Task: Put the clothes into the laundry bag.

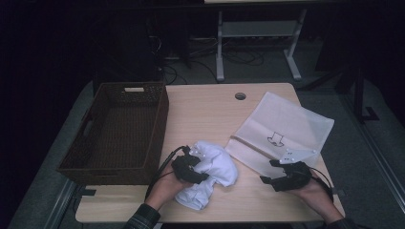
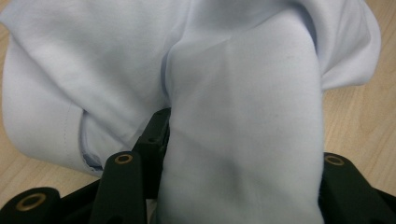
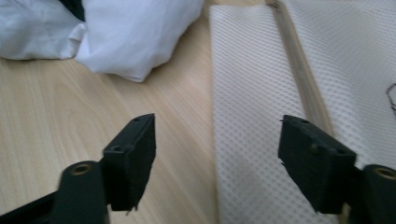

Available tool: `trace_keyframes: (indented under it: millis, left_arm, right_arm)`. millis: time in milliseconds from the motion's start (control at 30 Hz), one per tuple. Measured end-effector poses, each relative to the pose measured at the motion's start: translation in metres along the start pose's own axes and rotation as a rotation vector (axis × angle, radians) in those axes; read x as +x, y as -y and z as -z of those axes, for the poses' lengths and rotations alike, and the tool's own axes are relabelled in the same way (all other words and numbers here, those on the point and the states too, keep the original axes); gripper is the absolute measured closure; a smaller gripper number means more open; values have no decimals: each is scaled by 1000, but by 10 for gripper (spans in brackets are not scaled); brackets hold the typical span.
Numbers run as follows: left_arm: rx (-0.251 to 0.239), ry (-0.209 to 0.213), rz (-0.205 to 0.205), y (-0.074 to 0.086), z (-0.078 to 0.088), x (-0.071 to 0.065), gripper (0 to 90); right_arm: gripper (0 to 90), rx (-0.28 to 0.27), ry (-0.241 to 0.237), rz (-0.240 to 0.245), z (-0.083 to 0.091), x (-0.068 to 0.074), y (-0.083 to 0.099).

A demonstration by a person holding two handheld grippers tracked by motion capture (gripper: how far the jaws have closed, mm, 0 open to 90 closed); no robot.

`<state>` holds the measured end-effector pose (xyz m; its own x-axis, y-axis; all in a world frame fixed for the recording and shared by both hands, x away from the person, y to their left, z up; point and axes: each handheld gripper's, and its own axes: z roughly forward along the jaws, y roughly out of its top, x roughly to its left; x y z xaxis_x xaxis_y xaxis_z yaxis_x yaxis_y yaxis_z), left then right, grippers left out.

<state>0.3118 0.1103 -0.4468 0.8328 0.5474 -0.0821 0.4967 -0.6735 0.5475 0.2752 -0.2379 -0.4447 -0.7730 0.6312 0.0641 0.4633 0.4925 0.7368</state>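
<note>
A crumpled white cloth point(image 1: 217, 167) lies on the wooden table point(image 1: 205, 109) near its front edge. My left gripper point(image 1: 193, 168) sits on the cloth's left side. In the left gripper view a thick fold of the cloth point(image 2: 243, 70) fills the gap between the jaws of that gripper point(image 2: 245, 144) and touches both. A white mesh bag point(image 1: 282, 126) with a small black drawing lies flat at the right. My right gripper point(image 1: 269, 171) hovers at the bag's near corner, open. Its jaws point(image 3: 217, 140) straddle the edge of the mesh bag point(image 3: 252, 93), with the cloth point(image 3: 135, 32) beyond.
A dark brown wicker basket point(image 1: 162, 114) stands empty on the table's left side. A round cable hole point(image 1: 240, 96) sits near the table's far edge. A zip line point(image 3: 299, 70) runs along the bag. Desk legs and cables stand on the floor behind the table.
</note>
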Motion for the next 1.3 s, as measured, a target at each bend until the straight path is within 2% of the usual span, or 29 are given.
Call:
trace_keyframes:
  millis: [67, 100, 267, 333, 367, 500, 600, 700, 833, 1100, 1167, 1300]
  left_arm:
    - [2, -1, -2, 0, 0, -1, 484]
    - [3, 1, -7, 0, 0, -1, 468]
    - [5, 3, -10, 0, 0, -1, 464]
    - [4, 1, -10, 0, 0, -1, 463]
    - [5, -1, -12, 0, 0, -1, 462]
    - [5, 1, -14, 0, 0, -1, 465]
    - [0, 3, -14, 1, 0, -1, 468]
    - [0, 1, -14, 2, 0, -1, 470]
    - [3, 0, -15, 1, -1, -2, 471]
    - [-3, 5, -7, 2, -1, -1, 471]
    - [-4, 8, -6, 2, -1, 0, 471]
    - [-4, 9, -7, 3, -1, 0, 472]
  right_arm:
    - [300, 7, 3, -4, 1, -3, -1]
    - [345, 6, 10, -5, 3, -9, -1]
    - [423, -6, 30, 6, 7, -23, -6]
    - [433, -18, 31, -4, 7, -27, -7]
    - [440, -22, 33, -2, 5, -34, -9]
    - [460, -31, 72, 13, 1, -43, -13]
    - [473, -49, 82, 16, -3, -50, -17]
    - [467, -40, 66, 5, -6, -56, -19]
    - [455, -32, 68, 24, -14, -66, -21]
    - [458, 8, 43, 18, -21, -77, -11]
    - [474, 26, 51, 2, -24, -81, -8]
    - [537, 22, 46, -15, -25, -86, -6]
